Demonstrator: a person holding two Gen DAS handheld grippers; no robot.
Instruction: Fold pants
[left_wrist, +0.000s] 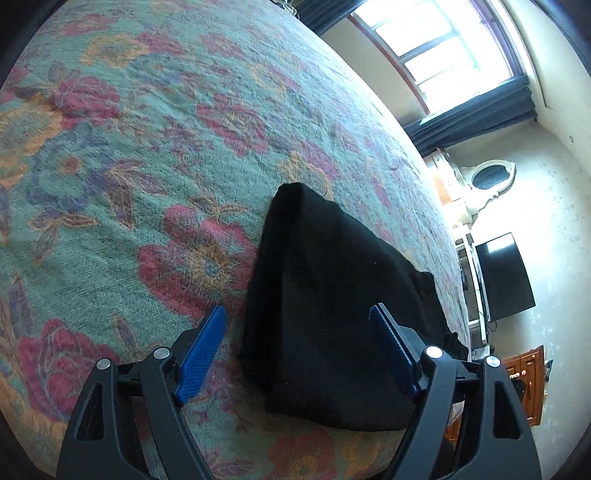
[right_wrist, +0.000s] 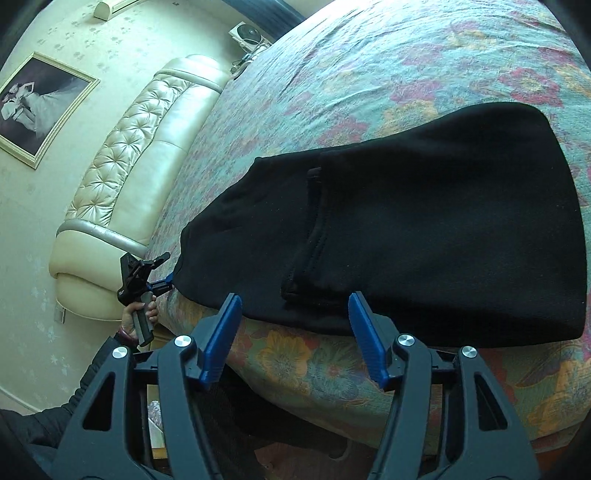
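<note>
Left wrist view: left claw (left_wrist: 297, 334) wide open, holding nothing, blue fingers straddling near edge of folded black fabric pants (left_wrist: 332, 321). Floral green woven bedspread (left_wrist: 147, 147) spreads bare from 9 to 12 o'clock. Bright window (left_wrist: 443, 48) at 1 o'clock.

Right wrist view: right claw (right_wrist: 293, 321) wide open, empty, just beside pants' (right_wrist: 424, 229) near edge at bed rim. Cream tufted leather headboard (right_wrist: 140, 158) at 10 o'clock.

A big bed (left_wrist: 147, 166) has a green cover with red and yellow flowers. A puffy cream headboard (right_wrist: 140, 155) stands behind it, with a framed picture (right_wrist: 40, 107) above. A bright window (left_wrist: 443, 48) and a black TV (left_wrist: 506, 277) show too
</note>
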